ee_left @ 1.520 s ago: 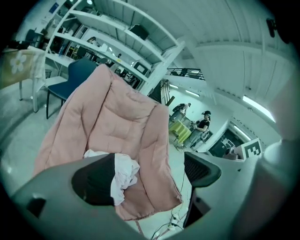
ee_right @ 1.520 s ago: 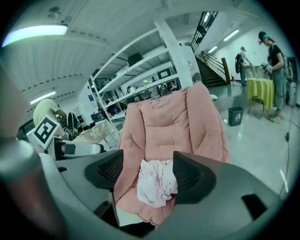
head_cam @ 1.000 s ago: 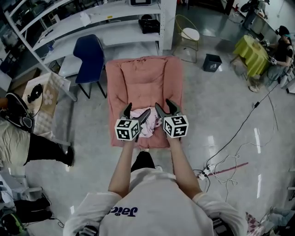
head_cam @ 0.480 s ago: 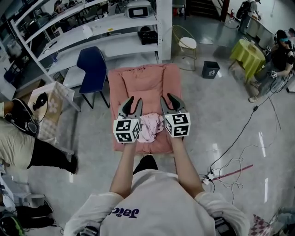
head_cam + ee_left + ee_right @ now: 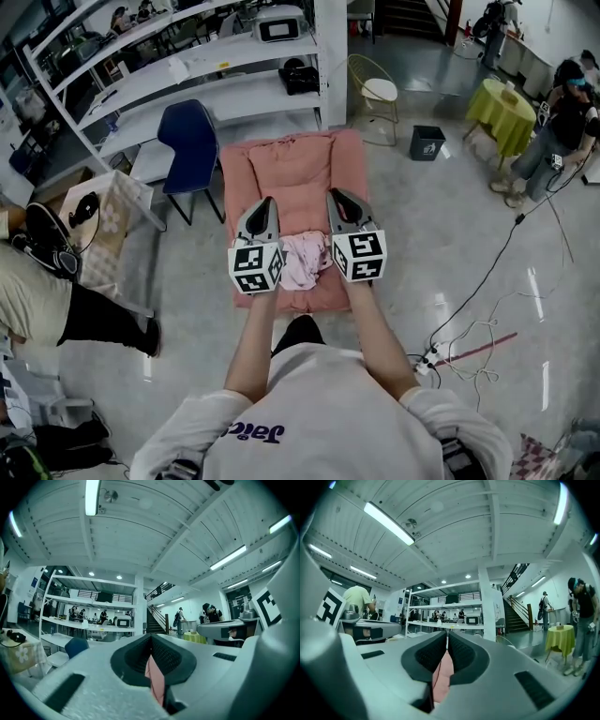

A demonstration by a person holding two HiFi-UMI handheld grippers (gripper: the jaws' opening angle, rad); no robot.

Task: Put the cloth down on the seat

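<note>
1. On the front part of the seat (image 5: 292, 164) lies the cloth (image 5: 305, 261), crumpled. It looks soft and light and will sag wherever I lift it, so I'd pinch a raised fold near its edge.
2. My left gripper (image 5: 264, 202) and right gripper (image 5: 335, 196) flank the cloth above the seat, pointing toward the seat's back, forearms roughly parallel.
3. Both pairs of fingers are pressed together and hold nothing.
</note>
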